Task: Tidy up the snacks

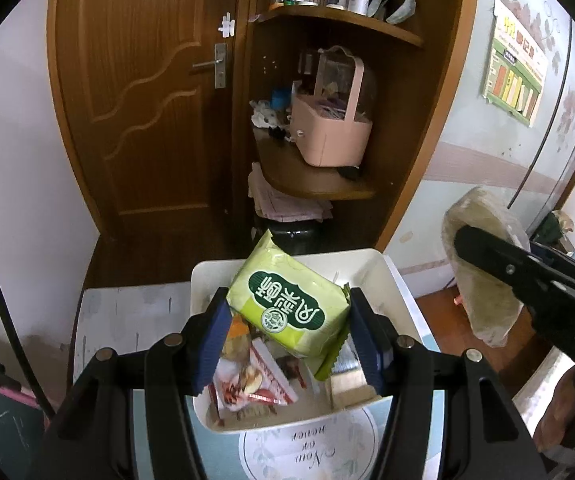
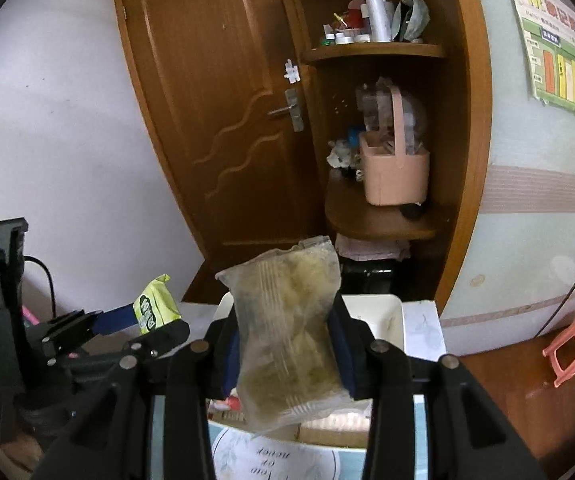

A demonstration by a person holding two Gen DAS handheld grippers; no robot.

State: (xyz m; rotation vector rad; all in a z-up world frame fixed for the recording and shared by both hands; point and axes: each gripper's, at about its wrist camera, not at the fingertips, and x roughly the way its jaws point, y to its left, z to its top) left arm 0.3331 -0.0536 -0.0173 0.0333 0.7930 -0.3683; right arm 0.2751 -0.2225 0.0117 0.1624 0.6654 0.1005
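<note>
— Left wrist view: left tool [image 1: 287,332] clenched on glossy green pillow-shaped packet [image 1: 287,304], above white plastic bin [image 1: 391,276] on desk [image 1: 127,312]?
— Yes. Right tool [image 2: 287,348] grasping crinkly translucent pouch [image 2: 291,320], over same bin.

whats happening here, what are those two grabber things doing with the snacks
A person is sorting snacks with a handheld gripper in each hand. The left gripper is clamped on a green snack packet, held above a white bin of other snacks. The right gripper grips a clear packet of something yellowish, also lifted over the bin.
</note>
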